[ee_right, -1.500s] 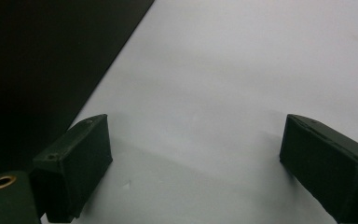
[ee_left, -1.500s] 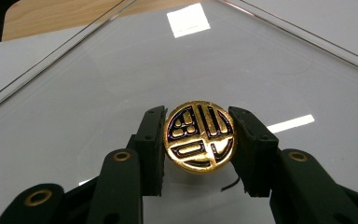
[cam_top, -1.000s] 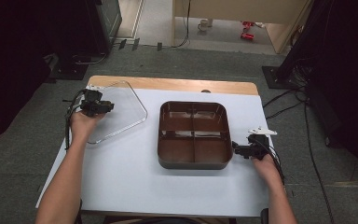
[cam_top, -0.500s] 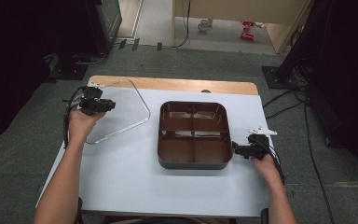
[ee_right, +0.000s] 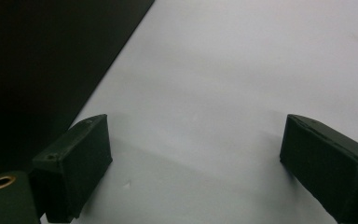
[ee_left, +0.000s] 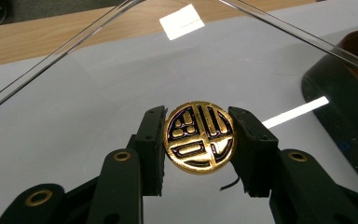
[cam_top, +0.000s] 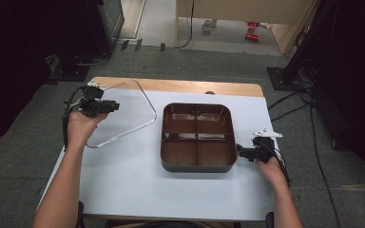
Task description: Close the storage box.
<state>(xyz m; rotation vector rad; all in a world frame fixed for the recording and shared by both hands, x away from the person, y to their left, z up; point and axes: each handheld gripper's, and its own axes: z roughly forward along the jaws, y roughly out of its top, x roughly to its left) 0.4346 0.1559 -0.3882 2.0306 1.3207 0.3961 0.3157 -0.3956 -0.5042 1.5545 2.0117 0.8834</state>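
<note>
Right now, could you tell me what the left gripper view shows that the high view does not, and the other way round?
The left gripper view alone reveals a gold-and-black round emblem clamped between the left gripper jaws. The high view alone takes in the right gripper beside the brown four-compartment tray, plus both forearms. Both share the clear lid that the left gripper lifts, and the pale table.

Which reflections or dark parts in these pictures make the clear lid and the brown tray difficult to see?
High view: the clear lid shows mainly by its bright rim; the surroundings are dark. Left gripper view: white light patches glare on the lid, while the gold knob is sharp between the left gripper jaws. Right gripper view: the tray is a dark, featureless wall.
</note>
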